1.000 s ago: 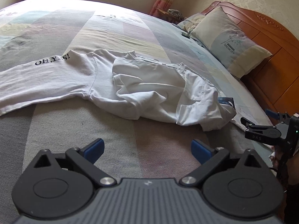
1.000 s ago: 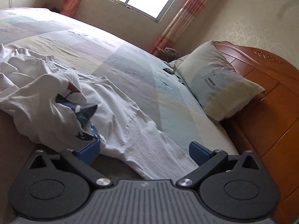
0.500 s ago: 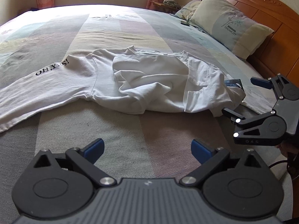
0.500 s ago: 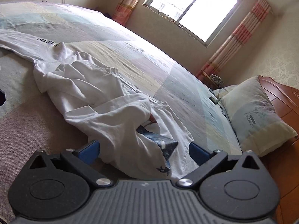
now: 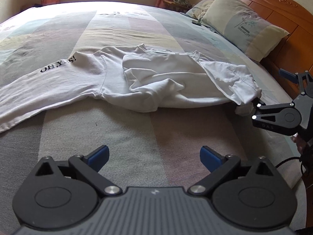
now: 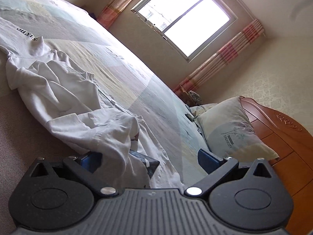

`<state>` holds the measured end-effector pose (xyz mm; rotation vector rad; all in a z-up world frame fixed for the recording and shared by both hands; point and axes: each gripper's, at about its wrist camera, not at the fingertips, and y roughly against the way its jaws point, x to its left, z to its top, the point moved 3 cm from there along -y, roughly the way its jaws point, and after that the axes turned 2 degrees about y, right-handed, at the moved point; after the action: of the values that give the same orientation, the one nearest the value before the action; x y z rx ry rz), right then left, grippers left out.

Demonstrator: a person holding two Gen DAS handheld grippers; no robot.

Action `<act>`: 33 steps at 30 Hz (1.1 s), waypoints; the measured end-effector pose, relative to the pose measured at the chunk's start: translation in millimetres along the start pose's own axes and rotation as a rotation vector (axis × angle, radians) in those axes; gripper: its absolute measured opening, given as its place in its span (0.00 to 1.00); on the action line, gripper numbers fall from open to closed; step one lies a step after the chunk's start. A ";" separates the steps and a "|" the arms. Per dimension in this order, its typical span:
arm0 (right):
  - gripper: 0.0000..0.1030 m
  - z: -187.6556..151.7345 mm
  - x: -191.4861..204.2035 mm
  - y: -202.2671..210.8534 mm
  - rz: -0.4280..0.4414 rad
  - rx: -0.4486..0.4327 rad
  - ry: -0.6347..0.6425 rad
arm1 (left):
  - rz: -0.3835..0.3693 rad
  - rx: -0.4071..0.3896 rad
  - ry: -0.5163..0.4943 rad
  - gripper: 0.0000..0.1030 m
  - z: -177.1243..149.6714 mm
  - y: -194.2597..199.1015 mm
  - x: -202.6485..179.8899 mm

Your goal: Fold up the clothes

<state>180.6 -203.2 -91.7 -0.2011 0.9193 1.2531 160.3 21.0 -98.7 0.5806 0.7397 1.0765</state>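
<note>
A white long-sleeved shirt (image 5: 156,82) lies crumpled across the striped bedspread (image 5: 117,129), one sleeve printed "OH,YES!" stretched out to the left. My left gripper (image 5: 154,154) is open over bare bedspread, well short of the shirt's near edge. My right gripper (image 5: 272,90) is open at the shirt's right end, its lower finger touching the bunched cloth. In the right wrist view the shirt (image 6: 58,90) runs between the open right gripper's (image 6: 150,156) fingers, and a dark blue printed patch (image 6: 146,161) shows under a fold.
A pillow (image 5: 244,23) leans on the wooden headboard (image 5: 293,21) at the right. A window (image 6: 183,19) with striped curtains is beyond the bed. The bed's right edge is close behind my right gripper.
My right gripper has tilted and moved in onto the shirt's right end, so cloth now lies between its fingers. The left gripper has pulled back a little and stays open.
</note>
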 end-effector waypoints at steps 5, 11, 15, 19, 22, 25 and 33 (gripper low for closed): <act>1.00 -32.2 -38.9 13.2 -0.087 0.059 -0.084 | -0.006 -0.006 -0.025 0.96 -0.8 5.9 -8.3; 1.00 -93.0 -80.2 19.8 -0.160 0.206 -0.102 | -0.007 -0.002 -0.044 0.96 -2.8 8.9 -13.9; 1.00 -99.6 -83.4 25.4 -0.111 0.210 -0.111 | -0.009 0.014 -0.056 0.96 -5.2 6.3 -18.4; 1.00 -69.6 -56.9 33.9 0.035 0.113 -0.105 | -0.010 0.029 -0.077 0.96 -7.7 3.5 -22.0; 1.00 -40.0 -13.5 38.9 0.183 0.013 -0.006 | -0.010 0.036 -0.074 0.96 -8.9 1.8 -20.3; 1.00 -20.2 40.4 33.9 0.239 -0.067 0.154 | -0.010 0.041 -0.063 0.96 -9.7 0.9 -16.2; 1.00 3.7 78.7 -9.4 -0.037 -0.057 0.247 | 0.001 0.054 -0.040 0.96 -11.7 -1.2 -6.6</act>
<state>192.2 -147.2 -146.7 -0.4238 1.0862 1.2387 150.1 15.2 -105.3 0.6468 0.7356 1.0462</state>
